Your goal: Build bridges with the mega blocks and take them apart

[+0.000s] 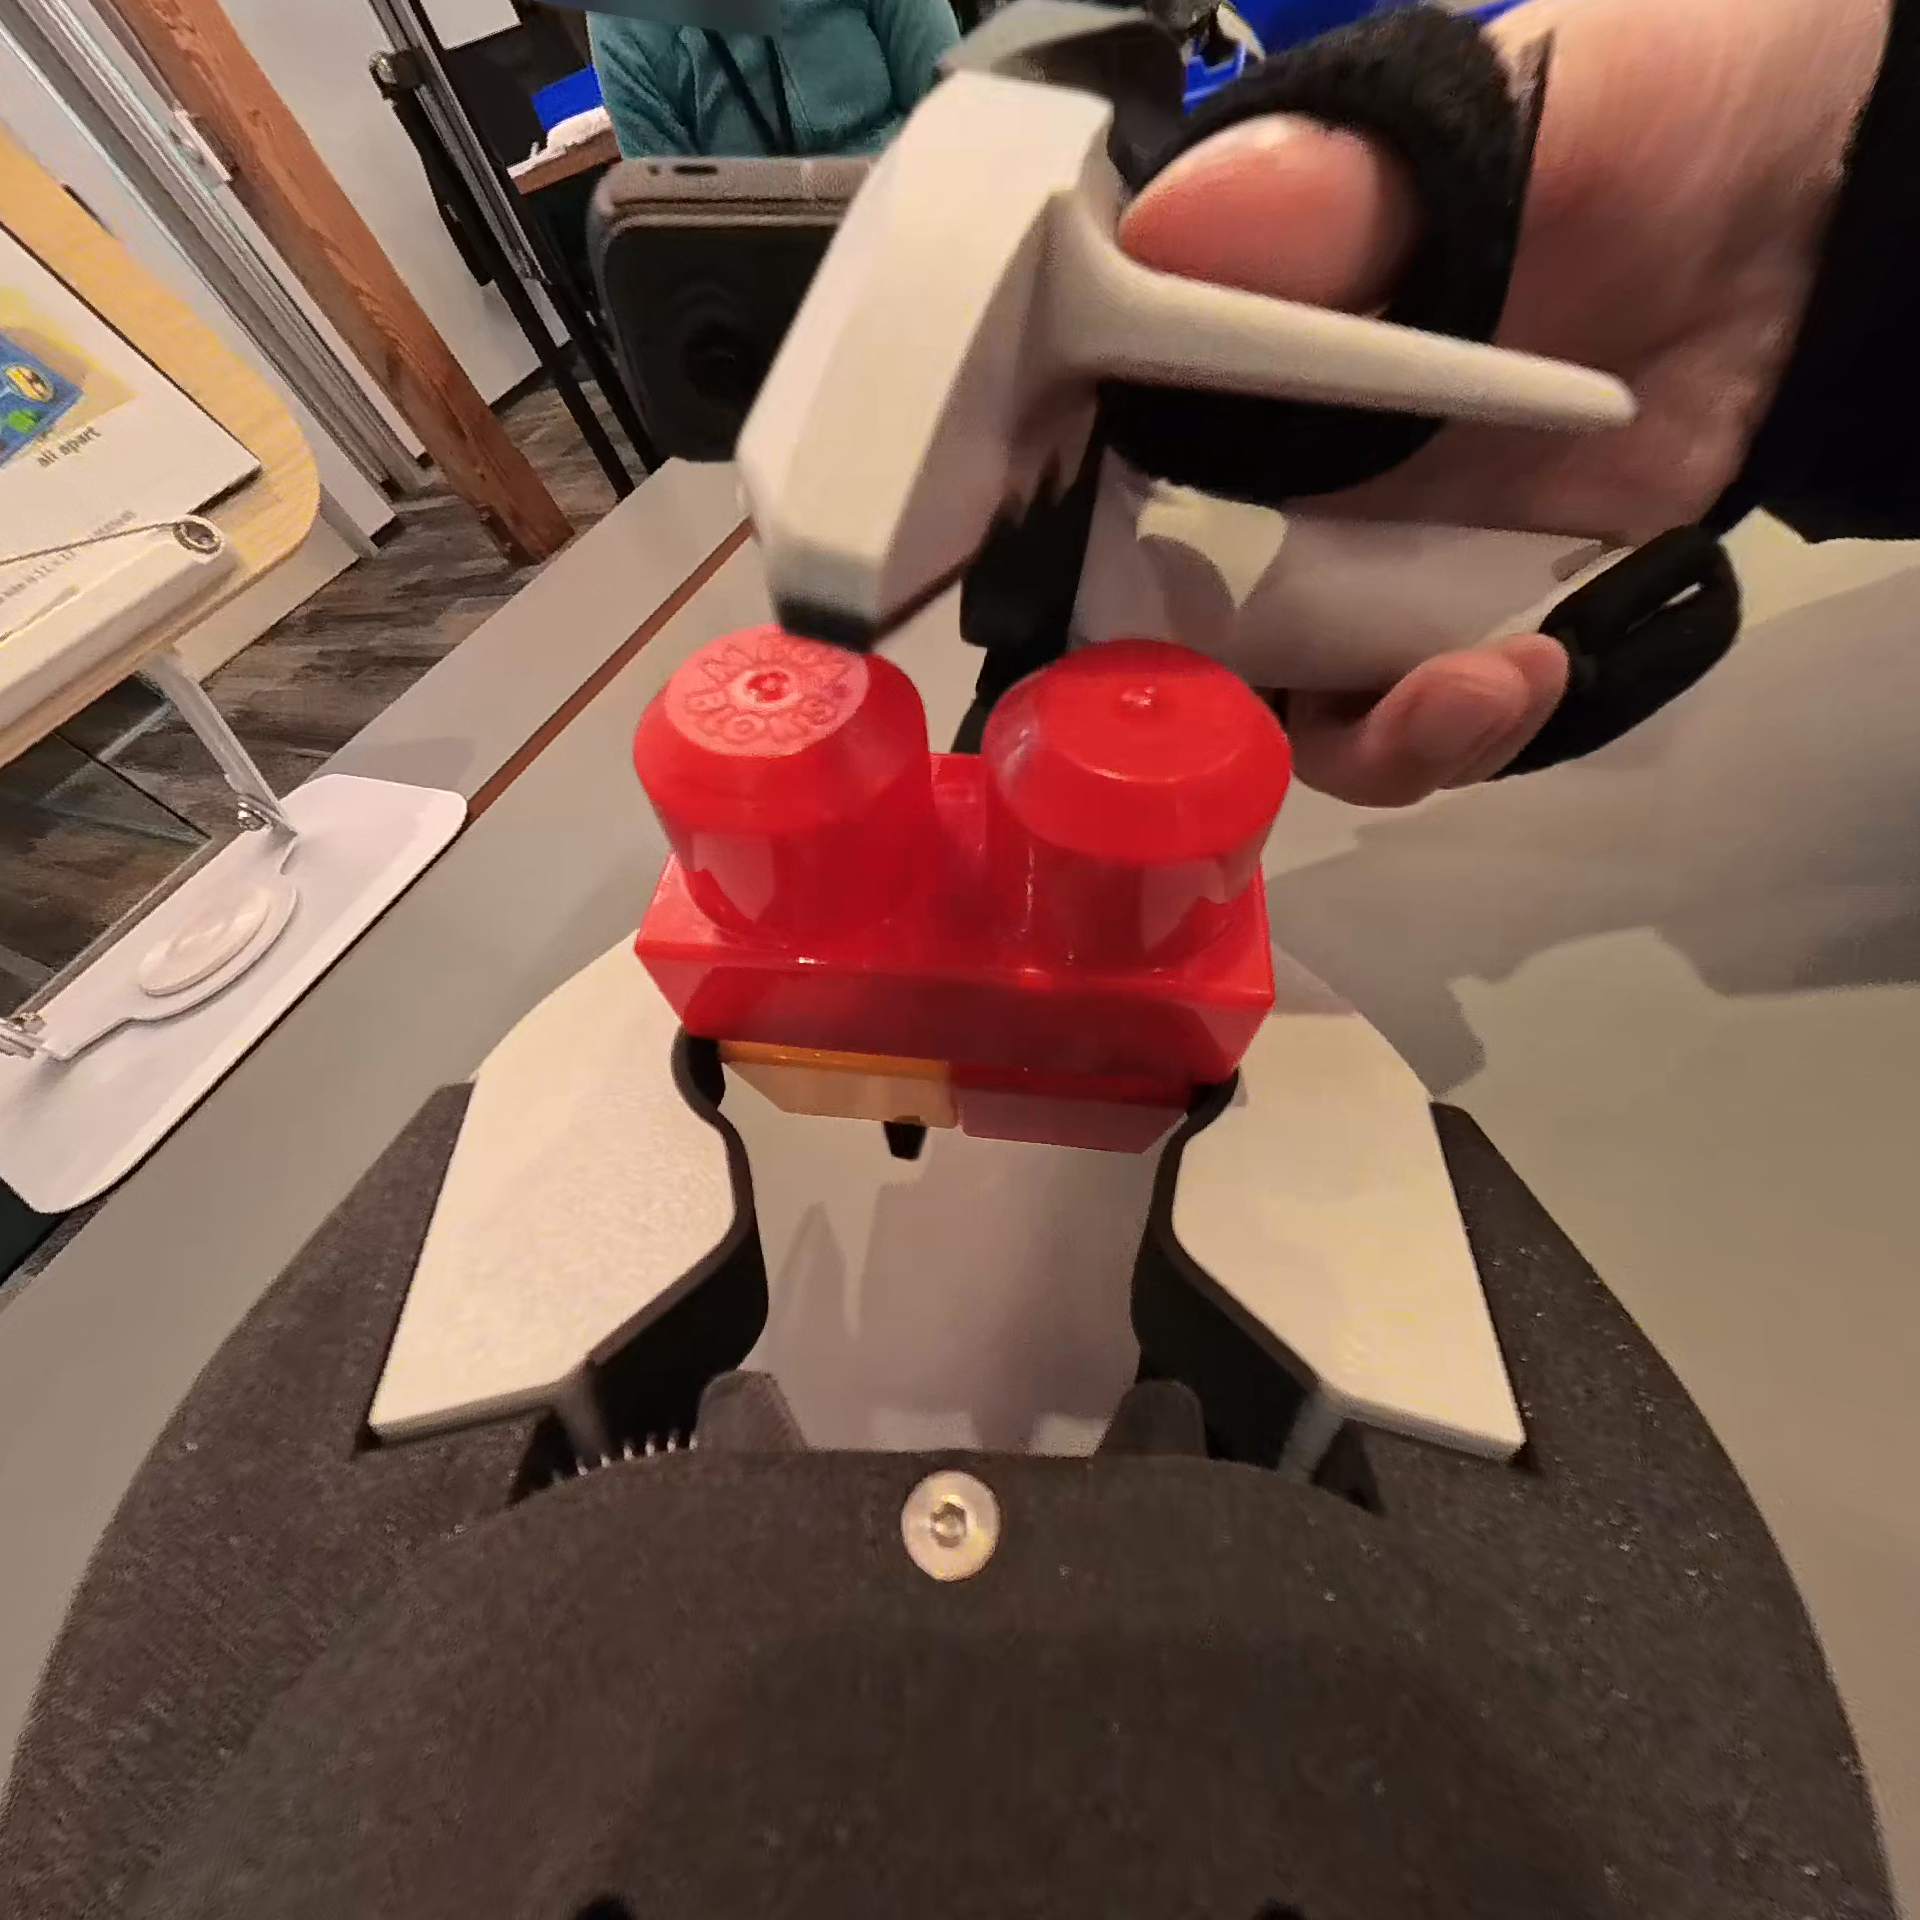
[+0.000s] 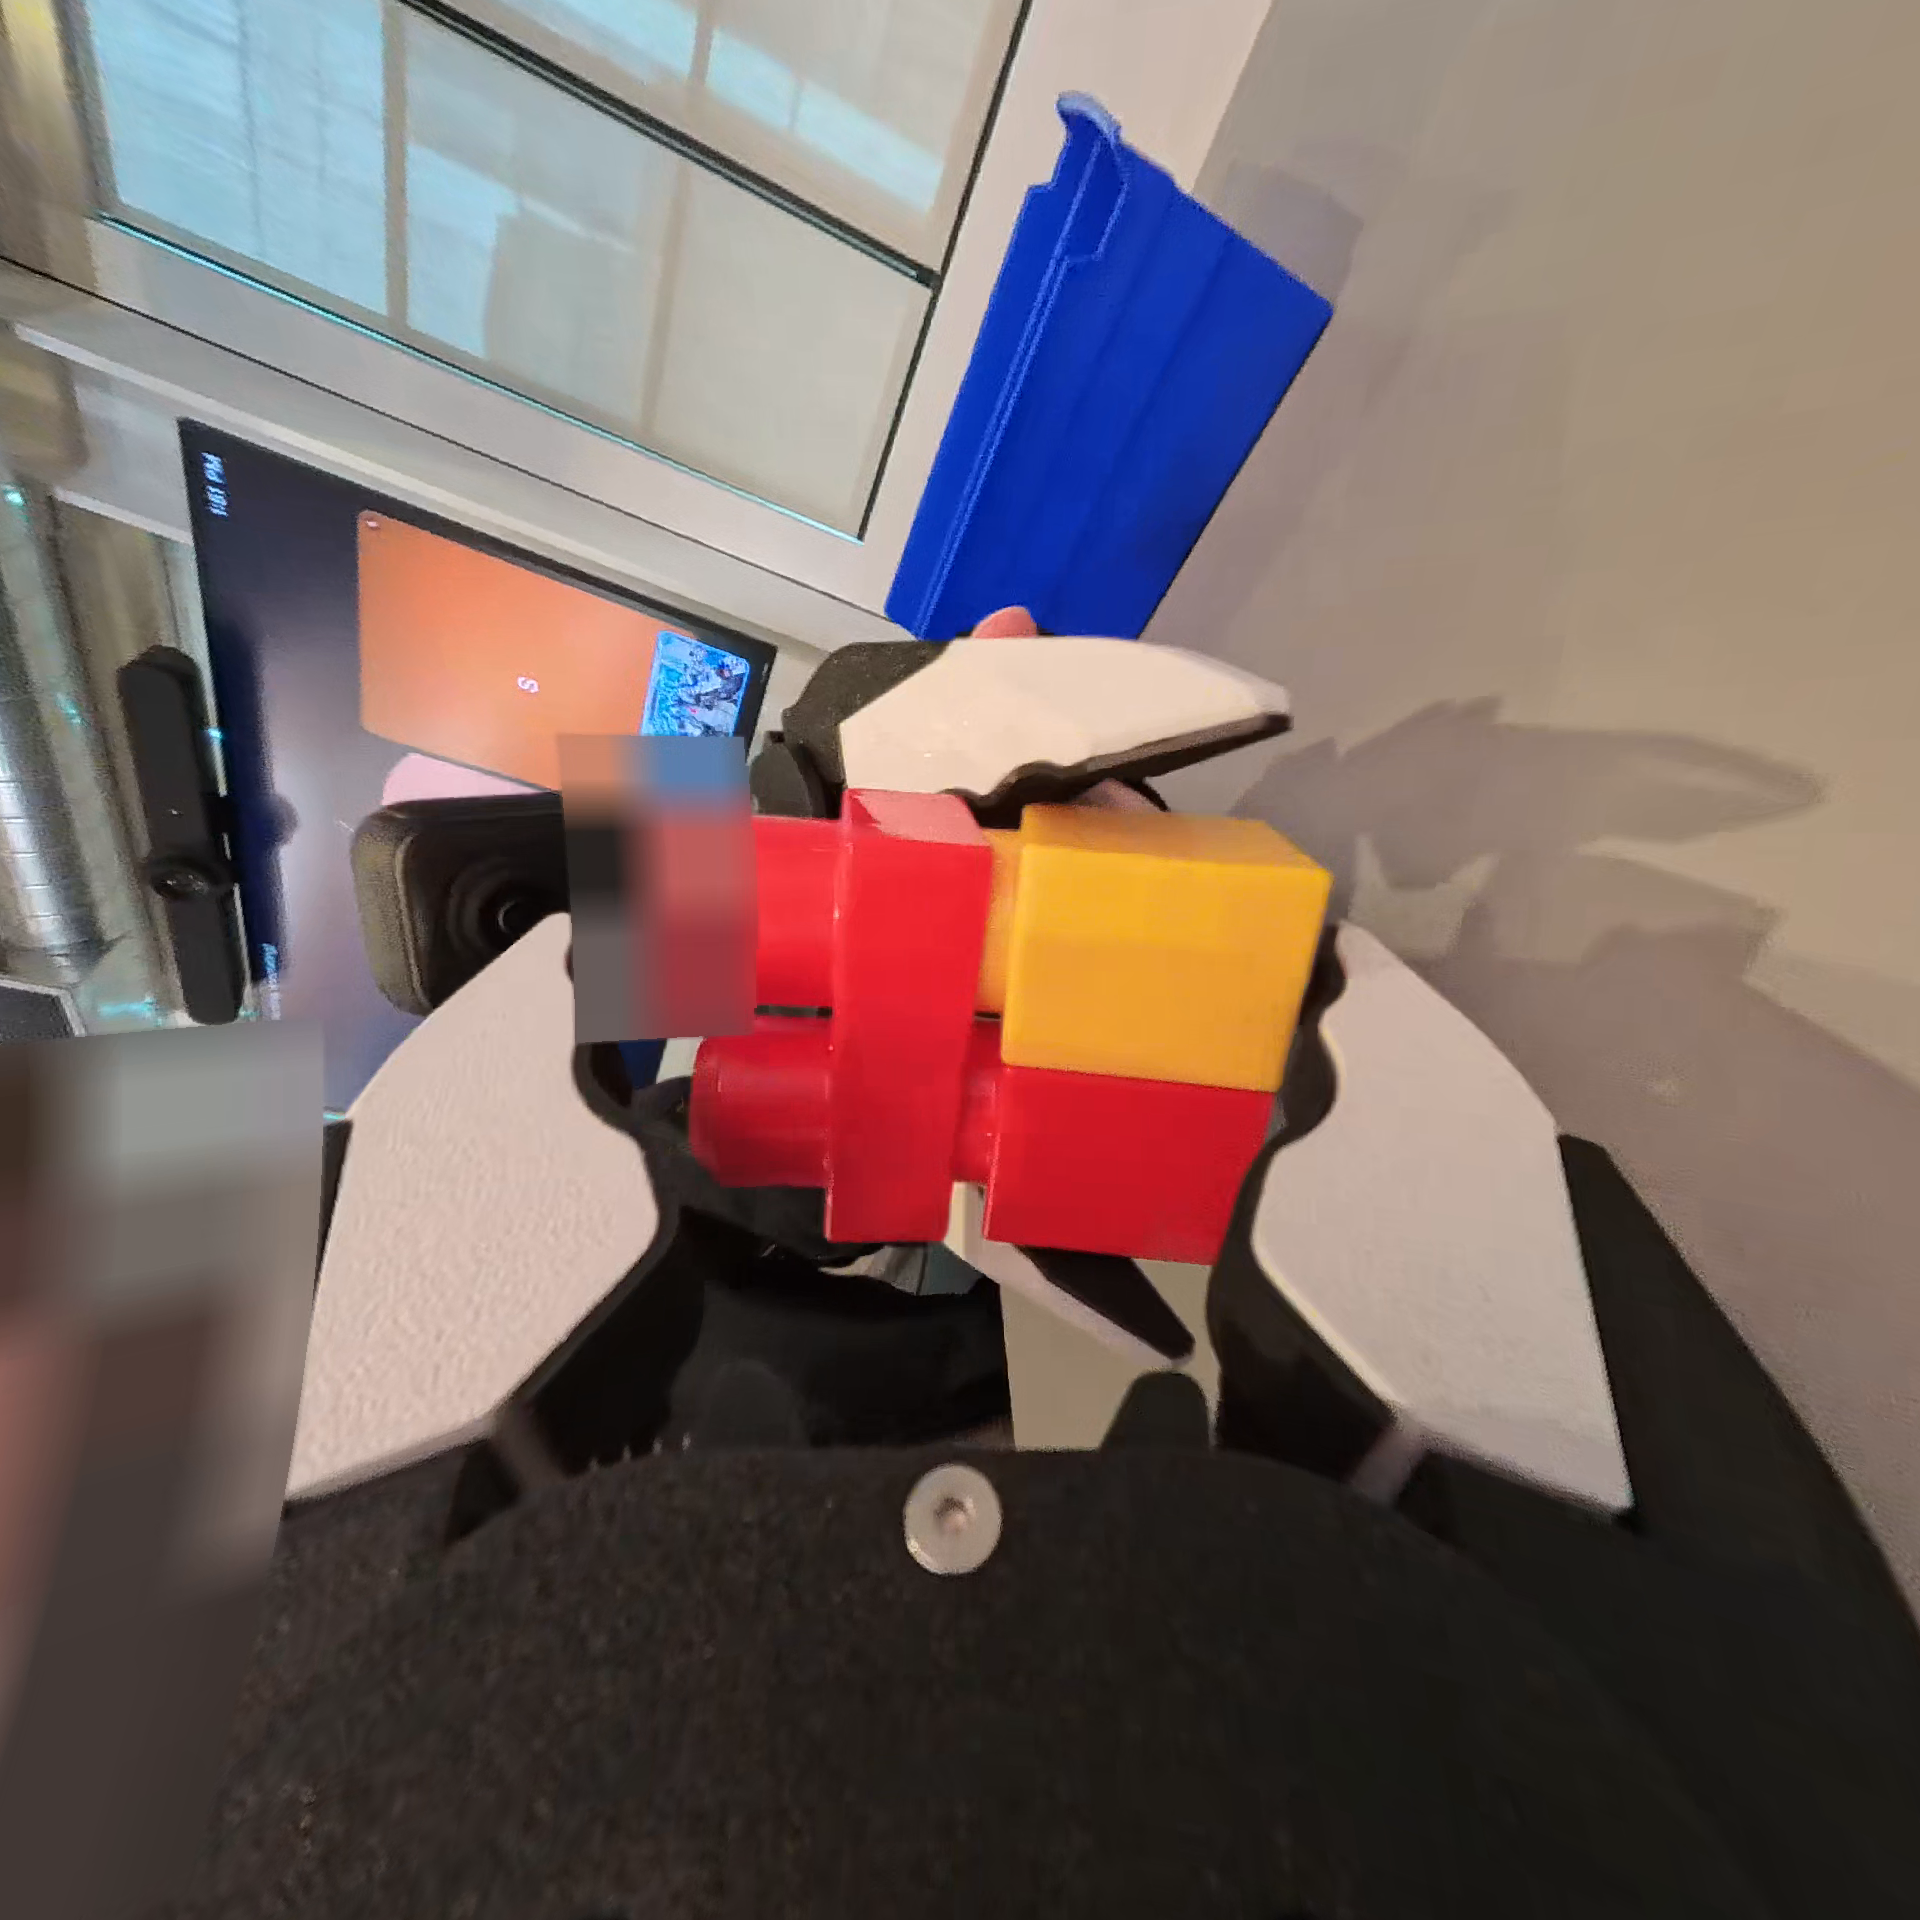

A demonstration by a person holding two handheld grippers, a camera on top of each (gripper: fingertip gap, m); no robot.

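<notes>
A small bridge is held in the air: a red two-stud block (image 1: 956, 966) pressed onto a yellow block (image 1: 842, 1086) and a red block (image 1: 1060, 1117). In the right wrist view it lies sideways, with the red two-stud block (image 2: 904, 1018), the yellow block (image 2: 1153, 945) and the red block (image 2: 1122, 1164). My left gripper (image 1: 956, 1070) is shut on its sides and also shows in the right wrist view (image 2: 1132, 1039). My right gripper (image 2: 951, 966) clamps it lengthwise. One fingertip (image 1: 821, 613) is on a stud top, the other under the lower blocks.
The grey table (image 1: 1558, 1143) lies below. A white document stand (image 1: 208, 904) is at its left edge. A blue bin (image 2: 1112, 395) stands on the table, beyond the blocks. A screen (image 2: 468, 675) and windows are behind. A person in teal (image 1: 769, 73) sits across.
</notes>
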